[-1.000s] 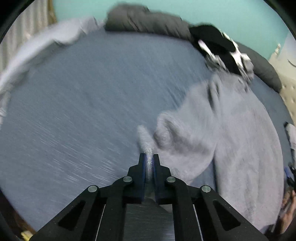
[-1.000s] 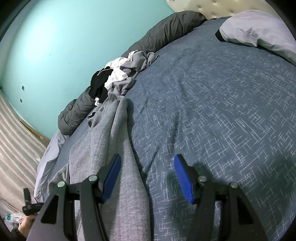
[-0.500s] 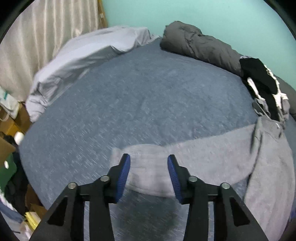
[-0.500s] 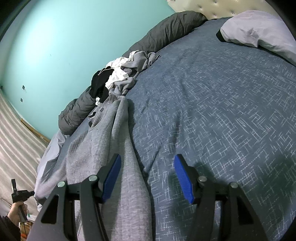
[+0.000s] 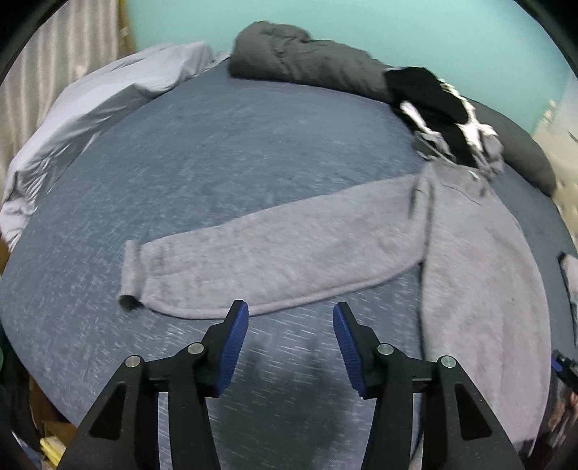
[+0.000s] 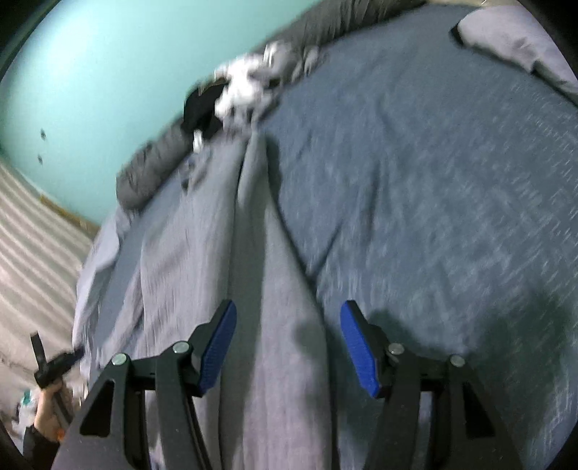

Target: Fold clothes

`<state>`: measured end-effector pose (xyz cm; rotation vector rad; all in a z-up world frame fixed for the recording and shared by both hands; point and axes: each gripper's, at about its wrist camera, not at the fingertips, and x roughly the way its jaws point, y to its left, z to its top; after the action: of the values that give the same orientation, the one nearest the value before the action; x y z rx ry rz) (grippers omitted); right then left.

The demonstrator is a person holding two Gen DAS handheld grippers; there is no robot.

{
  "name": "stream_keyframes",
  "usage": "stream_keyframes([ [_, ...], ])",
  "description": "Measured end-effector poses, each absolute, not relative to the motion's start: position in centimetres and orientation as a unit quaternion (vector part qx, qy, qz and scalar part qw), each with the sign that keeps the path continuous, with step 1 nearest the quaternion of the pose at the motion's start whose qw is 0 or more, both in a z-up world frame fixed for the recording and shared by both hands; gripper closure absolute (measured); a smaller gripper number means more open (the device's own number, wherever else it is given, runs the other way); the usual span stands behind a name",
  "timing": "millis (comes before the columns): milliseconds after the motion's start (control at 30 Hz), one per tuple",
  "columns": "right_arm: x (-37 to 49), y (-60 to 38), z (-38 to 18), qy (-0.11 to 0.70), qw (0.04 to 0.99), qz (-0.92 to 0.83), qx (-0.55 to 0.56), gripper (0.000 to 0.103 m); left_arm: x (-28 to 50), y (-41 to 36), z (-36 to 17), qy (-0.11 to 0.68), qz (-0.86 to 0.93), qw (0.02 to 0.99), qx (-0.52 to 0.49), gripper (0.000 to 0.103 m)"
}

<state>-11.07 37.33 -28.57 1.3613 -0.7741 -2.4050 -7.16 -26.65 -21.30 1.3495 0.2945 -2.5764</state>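
A: Left gripper (image 5: pixel 290 318) is spread wide, nothing btwn the pads, hovering just short of the near edge of the sleeve (image 5: pixel 274 260). Right gripper (image 6: pixel 287 325) also gaping, empty, over the lower part of the grey sweatshirt (image 6: pixel 274 361).

B: Where's the garment exactly?

A: Flat on the bed. In the left view the body (image 5: pixel 480 289) runs up the right side, one sleeve is stretched out sideways to the left, and the cuff (image 5: pixel 130 278) lies at its far left end. The other sleeve I can't make out.

B: How to do it well?

A: My read: it's spread out for folding, but a body w/ one arm out fits either laying flat or mid-fold, so can't say which. Either way, pinch cloth edges only, not the cover underneath, and keep seams straight. Thick knit, prob. holds a crease poorly, so smooth it w/ care.

B: Surface, room?

A: Blue-grey bed cover (image 5: pixel 216 162), soft, so it'll bunch if dragged. Farther back there's a pile of black-and-white clothes (image 5: pixel 440 108), then a dark grey rolled duvet (image 5: pixel 307 61) along the turquoise wall (image 5: pixel 361 21). Pale pillow (image 6: pixel 520 43) far right in the right view. Right view's blurred.
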Motion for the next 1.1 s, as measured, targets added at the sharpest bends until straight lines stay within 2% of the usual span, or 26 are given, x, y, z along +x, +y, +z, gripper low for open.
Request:
stream_keyframes([
  [167,-8.8,36.0,-27.8,-0.208,0.134,-0.832,0.497,0.042,-6.5,-25.0,-20.2,0.085,-0.886,0.082,0.449,0.044],
  [433,-7.6,32.2,-29.1,-0.084,0.157,-0.804,0.567,0.044,-4.6,-24.1,-18.7,0.094,-0.897,0.055,0.429,0.043],
  [467,-7.4,32.0,-29.4,-0.077,0.157,-0.803,0.57,0.049,-4.4,-24.0,-18.6,0.095,-0.897,0.053,0.428,0.043],
  [500,-7.3,32.0,-29.6,-0.071,0.157,-0.803,0.57,0.065,-4.2,-24.0,-18.5,0.096,-0.897,0.052,0.427,0.043],
  [533,-7.2,32.1,-29.6,-0.066,0.157,-0.805,0.569,0.076,-4.0,-24.1,-18.4,0.096,-0.898,0.052,0.427,0.043],
  [633,-7.0,33.1,-29.4,-0.08,0.156,-0.809,0.561,0.094,-3.7,-24.4,-18.3,0.1,-0.898,0.053,0.426,0.043],
  [1000,-6.6,40.4,-25.1,-0.148,0.114,-0.846,0.5,0.098,-3.2,-24.3,-17.8,0.103,-0.899,0.054,0.423,0.043],
  [1100,-6.6,41.9,-24.8,-0.15,0.101,-0.849,0.496,0.092,-3.3,-23.8,-17.9,0.104,-0.898,0.051,0.423,0.043],
])
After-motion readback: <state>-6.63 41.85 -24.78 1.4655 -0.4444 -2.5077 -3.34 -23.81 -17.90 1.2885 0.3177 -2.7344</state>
